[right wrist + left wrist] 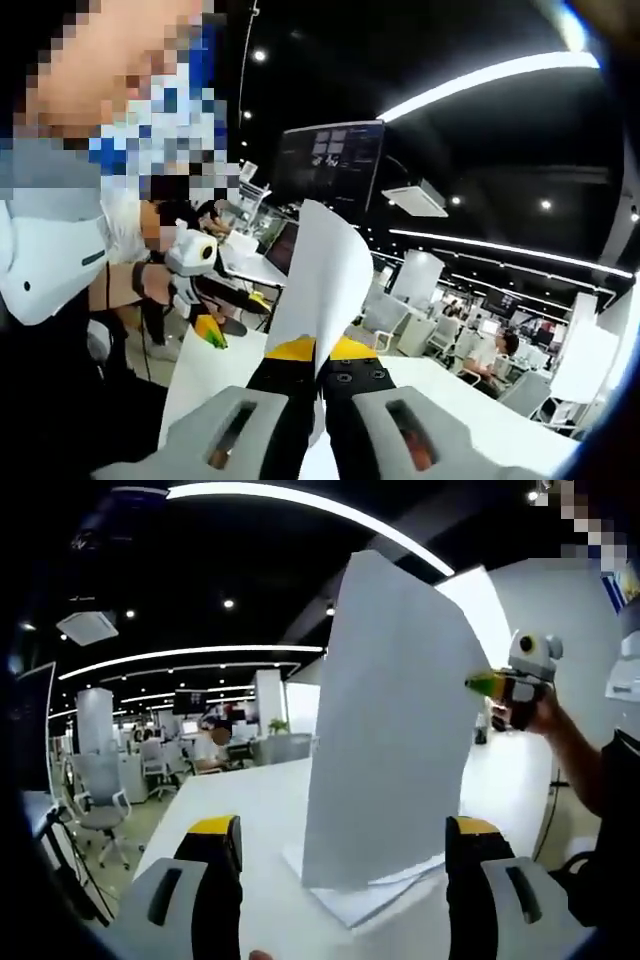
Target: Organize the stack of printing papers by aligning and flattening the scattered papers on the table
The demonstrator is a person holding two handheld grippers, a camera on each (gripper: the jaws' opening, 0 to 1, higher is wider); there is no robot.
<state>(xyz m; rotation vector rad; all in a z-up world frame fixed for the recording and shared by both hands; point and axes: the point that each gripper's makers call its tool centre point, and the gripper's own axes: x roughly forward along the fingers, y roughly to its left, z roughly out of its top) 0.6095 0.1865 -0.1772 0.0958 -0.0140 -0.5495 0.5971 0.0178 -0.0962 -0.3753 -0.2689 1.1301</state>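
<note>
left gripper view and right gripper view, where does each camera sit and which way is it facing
Left gripper view: rides the left gripper, fingers apart, facing the upright sheet on the white table, office beyond; the right gripper and the person's hand hold the sheet's edge.
Right gripper view: rides the right gripper, fingers closed on the sheet, looking toward the person's torso and the left gripper.
Shared: the sheet, each other's gripper.

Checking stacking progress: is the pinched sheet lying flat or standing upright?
Upright: the sheet stands on its lower edge on the stack, its side pinched by the right gripper.
</note>
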